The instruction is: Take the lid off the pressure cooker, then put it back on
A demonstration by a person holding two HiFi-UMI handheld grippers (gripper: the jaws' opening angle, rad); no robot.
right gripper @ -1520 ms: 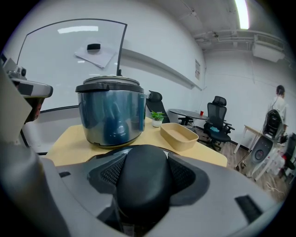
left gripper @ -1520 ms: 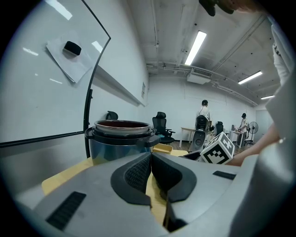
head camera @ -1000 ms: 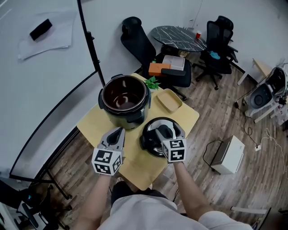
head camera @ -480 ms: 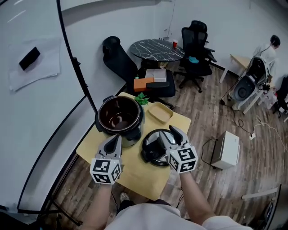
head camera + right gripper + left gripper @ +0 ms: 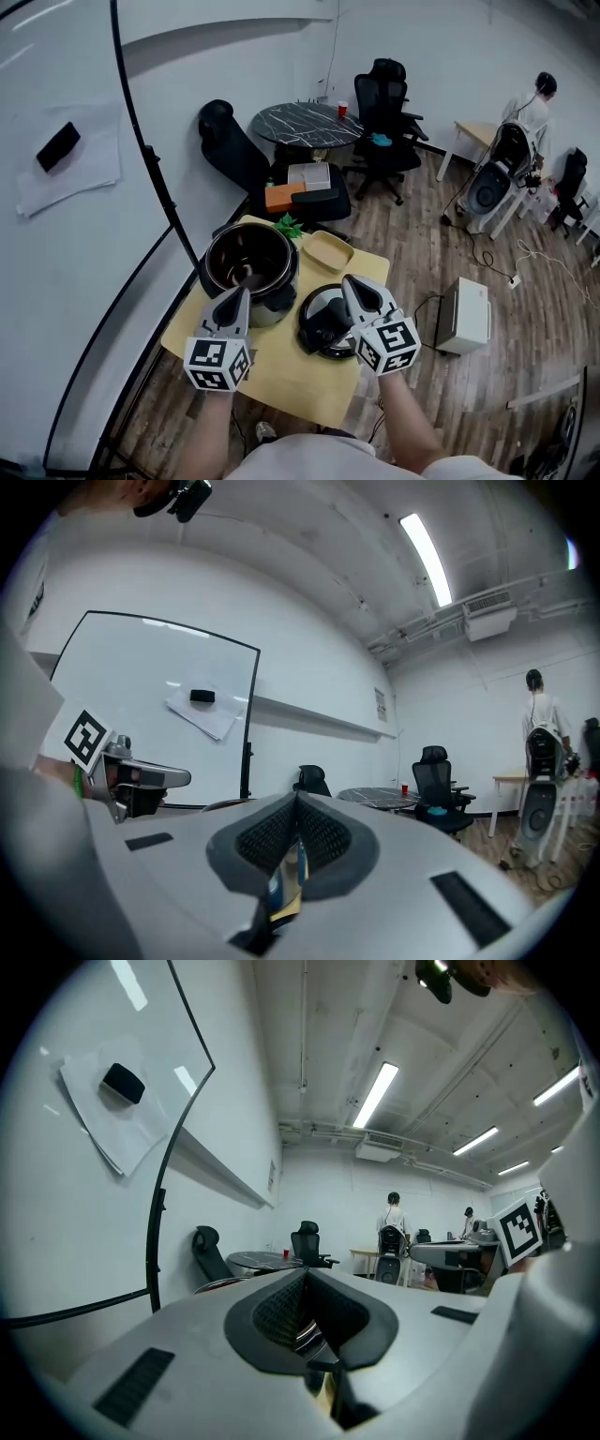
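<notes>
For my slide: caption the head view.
The round black pressure-cooker lid lies on the yellow table beside the open dark cooker pot; left claw and right claw shut.

The yellow table (image 5: 281, 361) is looked down on from high above in the head view, and the left gripper (image 5: 241, 292) and right gripper (image 5: 350, 281) are seen low in that view. Each gripper view is taken from low down, close behind its own jaws, and is faced flat across the room. The whiteboard (image 5: 75, 244), the round table (image 5: 305, 124) and the black chair (image 5: 384, 94) are shared by all three views. The left gripper is also caught in the right gripper view.
</notes>
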